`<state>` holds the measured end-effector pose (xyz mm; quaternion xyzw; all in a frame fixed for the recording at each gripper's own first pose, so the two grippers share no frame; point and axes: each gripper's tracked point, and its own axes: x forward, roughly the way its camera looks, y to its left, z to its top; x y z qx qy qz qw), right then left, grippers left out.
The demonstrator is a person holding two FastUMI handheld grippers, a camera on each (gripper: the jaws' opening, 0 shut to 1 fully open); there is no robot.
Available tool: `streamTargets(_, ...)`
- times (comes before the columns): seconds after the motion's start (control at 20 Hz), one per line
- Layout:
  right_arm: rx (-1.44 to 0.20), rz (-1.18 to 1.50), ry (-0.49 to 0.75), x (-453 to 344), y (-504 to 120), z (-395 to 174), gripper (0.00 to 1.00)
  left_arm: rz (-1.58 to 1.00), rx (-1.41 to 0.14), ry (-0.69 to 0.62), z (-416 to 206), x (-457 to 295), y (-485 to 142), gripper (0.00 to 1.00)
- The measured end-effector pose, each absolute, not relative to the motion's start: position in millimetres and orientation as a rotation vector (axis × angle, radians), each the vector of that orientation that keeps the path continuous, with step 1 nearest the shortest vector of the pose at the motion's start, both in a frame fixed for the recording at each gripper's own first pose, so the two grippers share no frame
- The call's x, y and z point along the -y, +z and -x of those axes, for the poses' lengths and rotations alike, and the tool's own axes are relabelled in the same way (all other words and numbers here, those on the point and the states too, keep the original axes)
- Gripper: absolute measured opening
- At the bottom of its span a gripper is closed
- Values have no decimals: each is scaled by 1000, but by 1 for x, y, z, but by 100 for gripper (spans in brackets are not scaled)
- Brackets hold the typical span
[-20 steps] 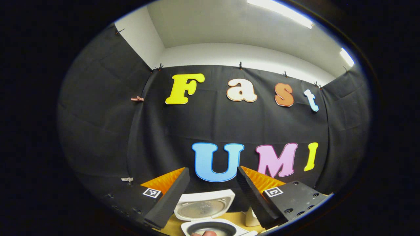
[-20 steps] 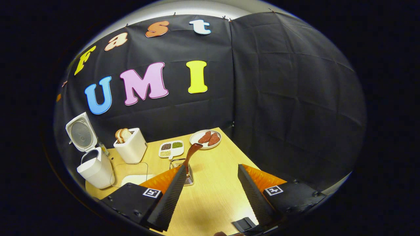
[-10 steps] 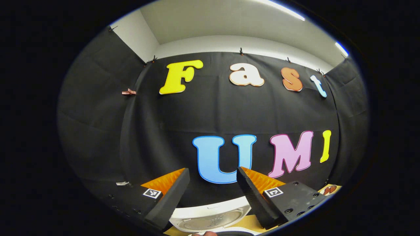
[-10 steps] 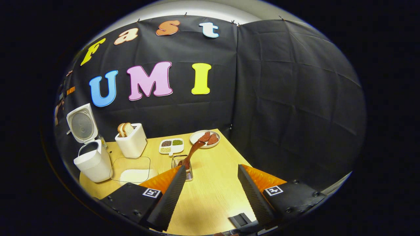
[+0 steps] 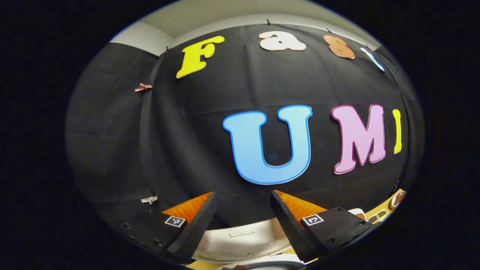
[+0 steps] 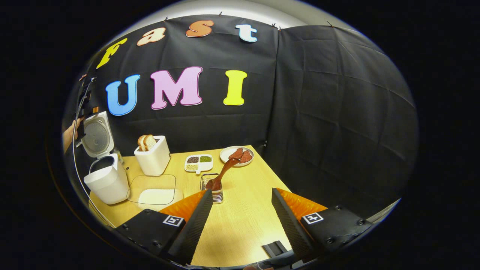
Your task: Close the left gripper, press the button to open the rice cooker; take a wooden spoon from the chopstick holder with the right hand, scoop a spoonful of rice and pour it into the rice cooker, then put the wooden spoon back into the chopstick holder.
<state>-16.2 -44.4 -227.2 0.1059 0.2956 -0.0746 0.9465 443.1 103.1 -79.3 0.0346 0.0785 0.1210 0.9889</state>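
The right gripper [image 6: 240,221] hangs over the table [image 6: 243,225], jaws apart, holding nothing. At 11 o'clock from it the spoon [image 6: 222,174] leans in the holder [image 6: 213,190]. Farther at 10 o'clock the cooker [image 6: 107,182] stands lid up, beside a glass dish [image 6: 152,189] of rice. A toaster [image 6: 153,159] stands behind.

My wooden worktop [image 6: 243,217], loaded.
On it I see rice cooker [image 6: 107,183], toaster [image 6: 153,159], glass tray [image 6: 152,189], chopstick holder [image 6: 212,187], divided dish [image 6: 198,163], plate [image 6: 236,154].

Rice cooker [image 6: 106,176] open; wooden spoon [image 6: 222,173] in holder [image 6: 212,192]
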Motion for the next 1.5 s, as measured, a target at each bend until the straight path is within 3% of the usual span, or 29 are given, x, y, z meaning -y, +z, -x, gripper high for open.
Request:
streamTargets(0.3,-597,-261,-121,35,-228,8,99,5,-163,248,-412,-91,-90,100)
streamTargets(0.75,-605,-281,-90,58,-226,34,99,51,-260,228,-313,-35,-123,100)
streamTargets(0.95,-612,-308,-82,66,-228,35,98,52,-310,236,-276,-13,-156,100)
streamTargets(1.25,-583,-308,-47,64,-219,26,99,87,-530,249,-233,13,-257,100)
streamTargets(1.5,-588,-307,-35,65,-223,27,99,89,-536,279,-212,11,-281,100)
